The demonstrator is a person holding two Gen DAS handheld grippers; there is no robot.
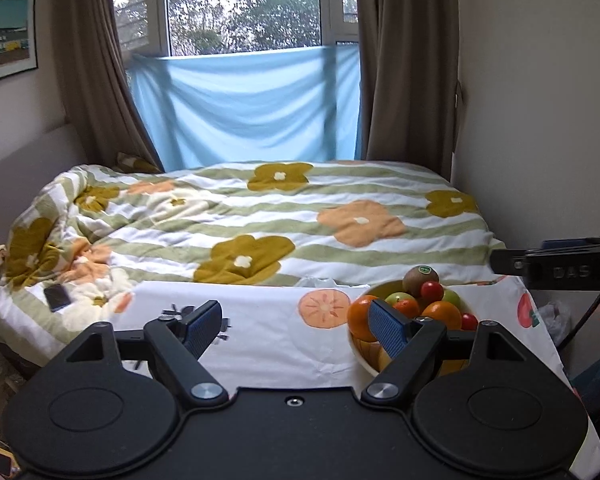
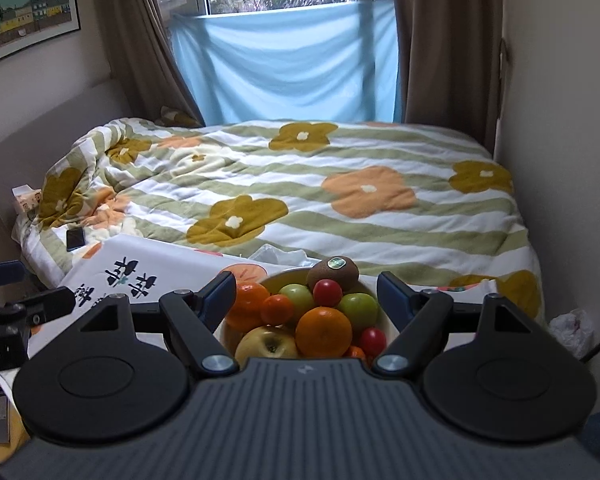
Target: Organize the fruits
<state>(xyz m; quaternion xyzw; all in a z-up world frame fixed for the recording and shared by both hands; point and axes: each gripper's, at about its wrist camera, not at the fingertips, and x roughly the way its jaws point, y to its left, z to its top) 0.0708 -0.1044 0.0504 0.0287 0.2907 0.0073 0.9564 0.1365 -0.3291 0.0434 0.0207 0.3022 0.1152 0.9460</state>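
A pale bowl point(image 2: 374, 292) heaped with fruit stands on a white printed cloth point(image 1: 260, 344). It holds a kiwi point(image 2: 333, 271), oranges point(image 2: 323, 332), green apples point(image 2: 358, 307), a yellow apple point(image 2: 266, 342) and small red tomatoes point(image 2: 327, 292). My right gripper point(image 2: 306, 286) is open, its fingers on either side of the bowl, just above it. My left gripper point(image 1: 294, 322) is open and empty over the cloth, left of the bowl point(image 1: 360, 350); its right finger overlaps an orange point(image 1: 360, 318). The right gripper's body shows in the left wrist view point(image 1: 560, 266).
A bed with a flowered striped quilt point(image 1: 260, 220) lies behind the cloth, with a dark phone point(image 1: 57, 297) on its left side. A wall is at the right, curtains and a blue sheet point(image 1: 244, 108) at the window. A plastic bag point(image 2: 572, 330) lies on the floor at the right.
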